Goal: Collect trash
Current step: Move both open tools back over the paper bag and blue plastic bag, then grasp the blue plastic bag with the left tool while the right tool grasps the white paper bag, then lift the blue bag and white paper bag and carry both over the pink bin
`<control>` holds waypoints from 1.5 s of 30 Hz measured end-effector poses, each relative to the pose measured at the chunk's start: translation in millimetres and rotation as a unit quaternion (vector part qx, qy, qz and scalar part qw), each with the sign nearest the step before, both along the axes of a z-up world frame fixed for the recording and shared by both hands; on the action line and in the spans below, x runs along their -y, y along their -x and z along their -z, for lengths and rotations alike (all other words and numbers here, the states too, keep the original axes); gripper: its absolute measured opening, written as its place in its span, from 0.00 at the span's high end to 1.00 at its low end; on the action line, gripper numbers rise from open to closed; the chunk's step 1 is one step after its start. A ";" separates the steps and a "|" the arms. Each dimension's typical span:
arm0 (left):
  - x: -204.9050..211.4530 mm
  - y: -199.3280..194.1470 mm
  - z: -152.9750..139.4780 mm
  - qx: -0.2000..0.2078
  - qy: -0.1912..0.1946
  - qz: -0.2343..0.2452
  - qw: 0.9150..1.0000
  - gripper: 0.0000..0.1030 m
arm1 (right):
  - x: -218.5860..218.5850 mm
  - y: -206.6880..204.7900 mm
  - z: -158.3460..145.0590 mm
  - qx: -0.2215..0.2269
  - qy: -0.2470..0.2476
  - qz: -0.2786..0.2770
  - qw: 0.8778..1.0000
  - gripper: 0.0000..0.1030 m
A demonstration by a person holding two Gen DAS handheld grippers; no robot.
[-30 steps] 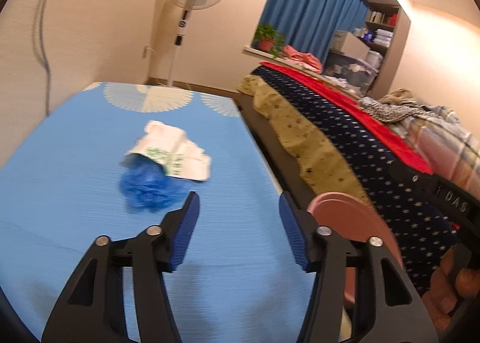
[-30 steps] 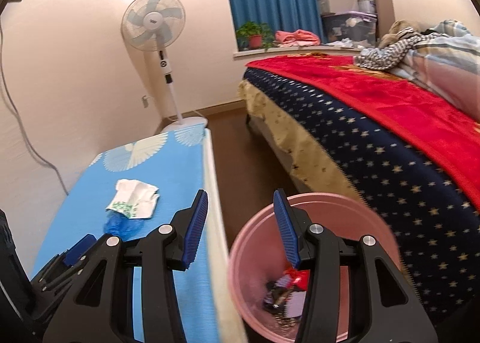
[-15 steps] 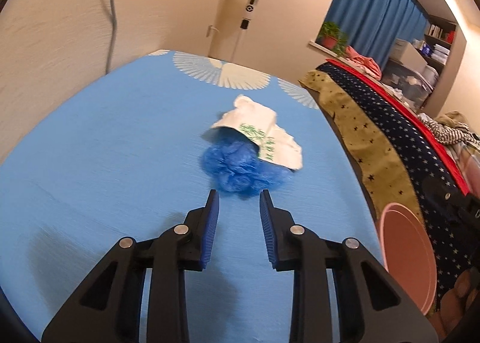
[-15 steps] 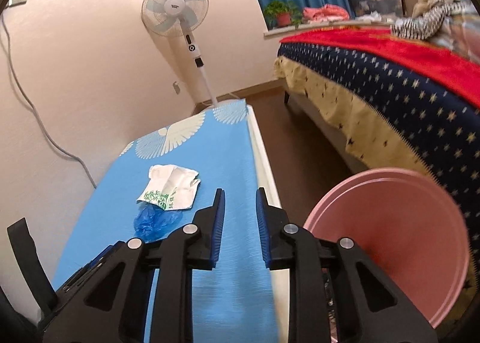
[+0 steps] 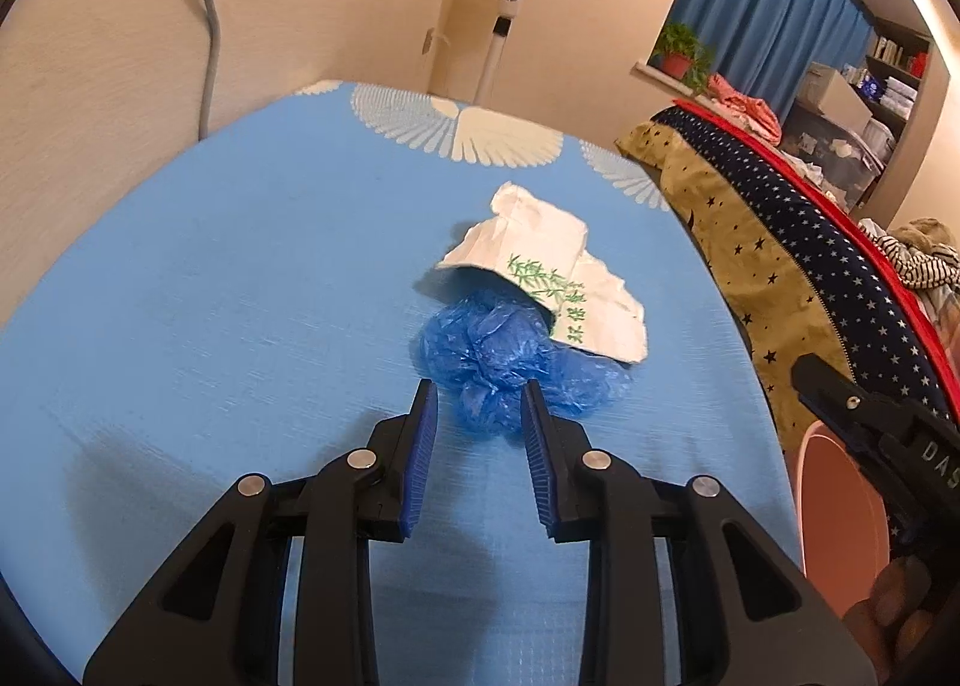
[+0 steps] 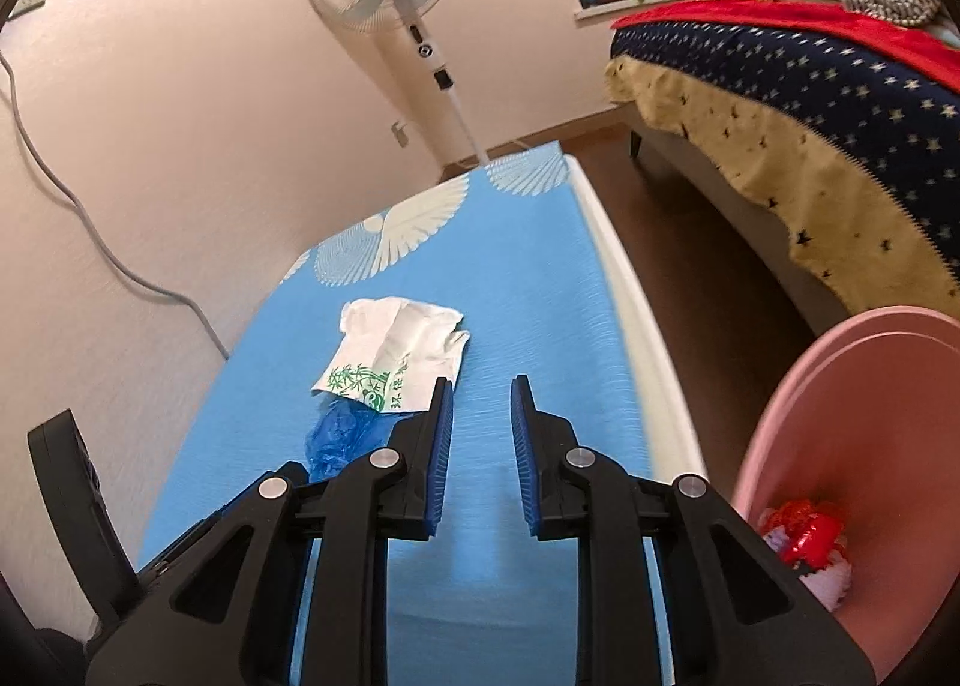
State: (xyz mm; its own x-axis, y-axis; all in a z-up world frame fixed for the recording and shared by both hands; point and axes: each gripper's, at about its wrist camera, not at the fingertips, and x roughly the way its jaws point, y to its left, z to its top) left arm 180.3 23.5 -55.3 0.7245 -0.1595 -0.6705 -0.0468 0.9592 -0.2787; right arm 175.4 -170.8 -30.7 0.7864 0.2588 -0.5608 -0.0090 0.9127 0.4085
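The blue plastic wad (image 5: 510, 353) lay on the blue table (image 5: 240, 296), with one side tucked under the white paper wrapper (image 5: 543, 278). It looked very light, soft and crinkly, so it would squash when pinched and might slip a little. I think the best place to take it was the puffy lump on the side away from the wrapper, so only the plastic came up. The wrapper looked thin and light too, and could come along by mistake.

The left claw (image 5: 478, 404) was partly open and held nothing. Its tips sat on either side of the wad's near edge; it may have been just touching, but the view did not show that clearly. The right claw (image 6: 482, 395) was also partly open and empty, beside the wrapper. The pink bin (image 6: 870, 446) stood off the table's edge, with some trash inside.
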 end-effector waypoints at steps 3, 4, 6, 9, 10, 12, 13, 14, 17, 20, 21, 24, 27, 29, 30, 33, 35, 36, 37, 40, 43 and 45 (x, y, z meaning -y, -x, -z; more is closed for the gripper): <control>-2.0 -8.1 6.2 -0.018 0.014 0.000 1.000 0.71 | -5.2 -13.2 7.7 -0.013 -0.003 -0.005 1.000 0.79; -1.6 -10.2 7.7 -0.022 0.017 0.001 1.000 0.71 | -6.0 -17.2 10.4 -0.017 -0.005 -0.006 1.000 0.79; 1.0 -14.6 10.7 -0.032 0.018 0.006 0.999 0.71 | -8.9 -28.4 17.3 -0.030 -0.015 -0.012 0.999 0.73; 4.5 -17.9 14.0 -0.044 0.014 0.012 0.999 0.71 | -15.0 -44.6 26.6 -0.049 -0.028 -0.023 0.998 0.63; 5.1 -17.7 14.2 -0.044 0.012 0.011 0.999 0.71 | -17.8 -49.9 28.9 -0.053 -0.031 -0.028 0.998 0.63; 4.6 -17.1 14.5 -0.045 0.009 0.008 0.999 0.76 | -24.2 -60.4 32.9 -0.062 -0.030 -0.037 0.997 0.62; 3.9 -16.4 14.8 -0.045 0.009 0.004 0.999 0.78 | -26.8 -65.0 34.9 -0.066 -0.030 -0.040 0.997 0.62; 2.7 -16.3 15.6 -0.046 0.011 0.001 0.999 0.88 | -29.0 -69.4 36.9 -0.071 -0.031 -0.043 0.996 0.62; -1.0 -16.5 16.6 -0.048 0.019 -0.002 0.999 0.95 | -34.0 -79.8 42.6 -0.086 -0.032 -0.048 0.995 0.60; -0.5 -16.2 16.1 -0.046 0.017 -0.001 0.999 0.97 | -40.6 -82.9 43.4 -0.088 -0.025 -0.057 0.994 0.66; -0.2 -16.1 15.8 -0.045 0.016 0.000 0.999 0.97 | -42.5 -83.5 43.3 -0.088 -0.024 -0.060 0.994 0.77; -1.1 -16.0 14.9 -0.043 0.018 -0.001 0.999 0.98 | -44.9 -81.7 40.9 -0.081 -0.020 -0.067 0.994 0.96; -1.9 -14.6 12.6 -0.039 0.015 -0.004 0.999 0.98 | -41.5 -75.5 33.4 -0.066 -0.021 -0.066 0.995 0.99; -1.9 -13.0 10.0 -0.035 0.011 -0.004 0.999 0.98 | -37.4 -69.7 26.2 -0.055 -0.021 -0.062 0.996 0.99; -2.0 -11.8 7.5 -0.032 0.010 -0.004 0.999 0.98 | -35.8 -67.5 23.1 -0.050 -0.021 -0.059 0.997 0.99; -1.3 -8.3 -1.3 -0.019 0.010 -0.001 1.000 0.98 | -27.5 -55.7 9.3 -0.032 -0.021 -0.049 0.998 0.99; 0.3 -4.6 -8.2 -0.011 0.010 0.005 1.000 0.98 | -22.7 -47.4 -1.6 -0.019 -0.018 -0.044 0.999 0.99; 1.2 -1.8 -10.7 -0.007 0.009 0.006 1.000 0.98 | -20.4 -42.5 -7.2 -0.013 -0.014 -0.041 0.999 0.99; 1.8 0.7 -13.7 -0.004 0.009 0.008 1.000 0.98 | -18.3 -37.7 -12.2 -0.006 -0.011 -0.039 0.999 0.99; 2.4 10.0 -22.7 0.007 0.007 0.015 1.000 0.98 | -11.4 -22.2 -26.4 0.009 0.001 -0.029 1.000 0.99; 2.6 19.3 -32.0 0.017 0.006 0.019 1.000 0.98 | -4.9 -6.2 -40.9 0.021 0.012 -0.021 0.999 0.99; 2.0 26.8 -38.2 0.023 0.004 0.021 0.999 0.98 | -0.8 6.2 -50.8 0.030 0.021 -0.016 0.999 0.99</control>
State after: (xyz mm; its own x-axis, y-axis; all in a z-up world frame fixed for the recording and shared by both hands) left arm 153.6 21.5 -17.1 0.7470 -0.1965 -0.6352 0.0075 0.9577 -0.2875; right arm 169.1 -170.0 20.1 0.8100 0.2619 -0.5247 -0.0619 0.9279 0.3676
